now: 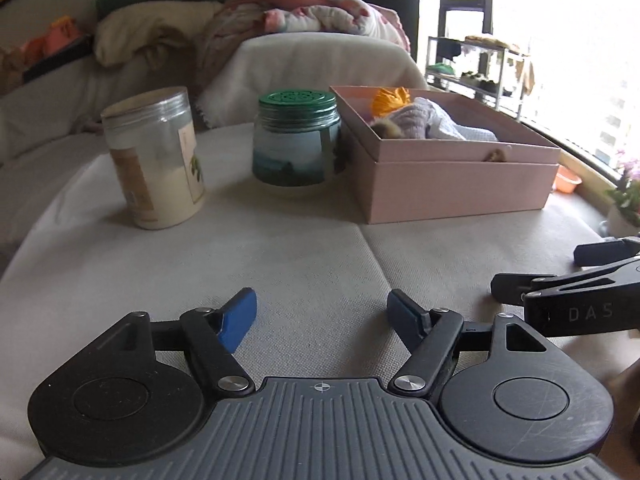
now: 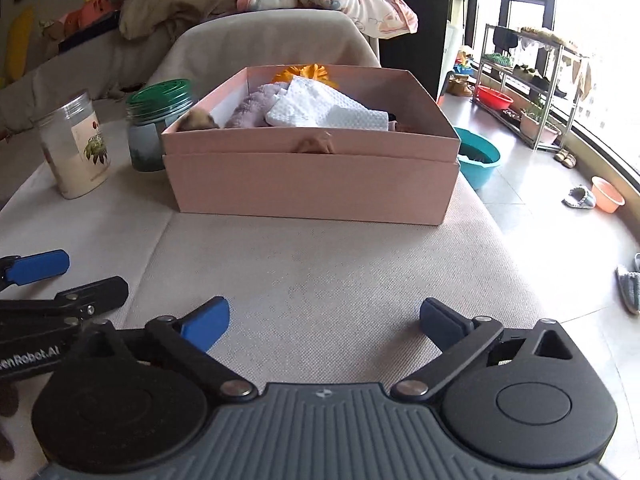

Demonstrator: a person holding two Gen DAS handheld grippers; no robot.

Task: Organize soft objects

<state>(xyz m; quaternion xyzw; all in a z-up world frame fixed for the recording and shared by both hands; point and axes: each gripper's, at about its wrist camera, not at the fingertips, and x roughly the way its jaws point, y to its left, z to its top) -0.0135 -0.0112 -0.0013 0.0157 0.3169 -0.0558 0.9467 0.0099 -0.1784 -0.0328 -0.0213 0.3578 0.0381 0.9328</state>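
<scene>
A pink cardboard box [image 2: 312,184] stands on the beige cushioned surface [image 2: 320,272]; it also shows in the left wrist view [image 1: 456,188]. Inside lie a white cloth [image 2: 320,110], a lilac fuzzy cloth [image 2: 256,106], an orange flower-like item [image 2: 306,73] and a brown furry thing [image 2: 200,120]. My left gripper [image 1: 322,318] is open and empty, low over the cushion in front of the jars. My right gripper [image 2: 324,320] is open and empty, in front of the box. Each gripper's fingers show at the edge of the other's view.
A clear jar of white powder [image 1: 156,160] and a green-lidded glass jar [image 1: 298,140] stand left of the box. Blankets and pillows [image 1: 296,12] pile behind. To the right are tiled floor, a teal basin [image 2: 478,160], a metal rack [image 2: 528,80] and slippers.
</scene>
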